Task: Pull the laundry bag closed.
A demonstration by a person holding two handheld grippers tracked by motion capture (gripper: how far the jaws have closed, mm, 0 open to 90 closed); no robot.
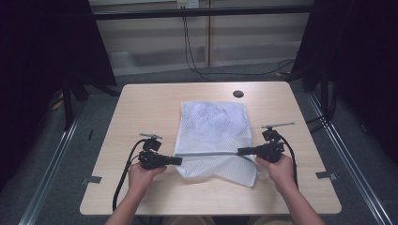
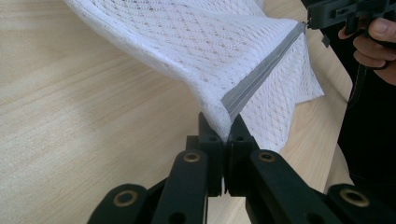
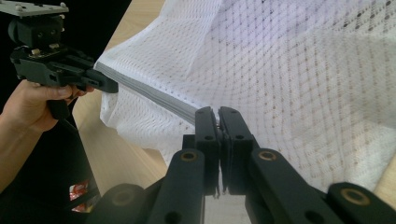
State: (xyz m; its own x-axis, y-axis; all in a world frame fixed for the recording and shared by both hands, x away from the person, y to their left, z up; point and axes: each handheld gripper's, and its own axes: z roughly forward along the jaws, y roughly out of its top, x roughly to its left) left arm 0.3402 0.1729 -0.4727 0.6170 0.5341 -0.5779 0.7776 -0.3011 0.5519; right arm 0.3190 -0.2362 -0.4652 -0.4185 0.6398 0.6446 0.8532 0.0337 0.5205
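White mesh laundry bag (image 1: 213, 136) with grey zipper (image 1: 211, 153), each end clamped by left tool (image 1: 179, 161) and right tool (image 1: 240, 151).

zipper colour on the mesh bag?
Grey zipper on the white mesh bag; clearest in the left gripper view.

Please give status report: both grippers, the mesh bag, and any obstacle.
Left gripper shut on white mesh zipper bag at one zipper end; right gripper shut on the other. Grey zipper stretched between them. Nothing in the way on wooden table.
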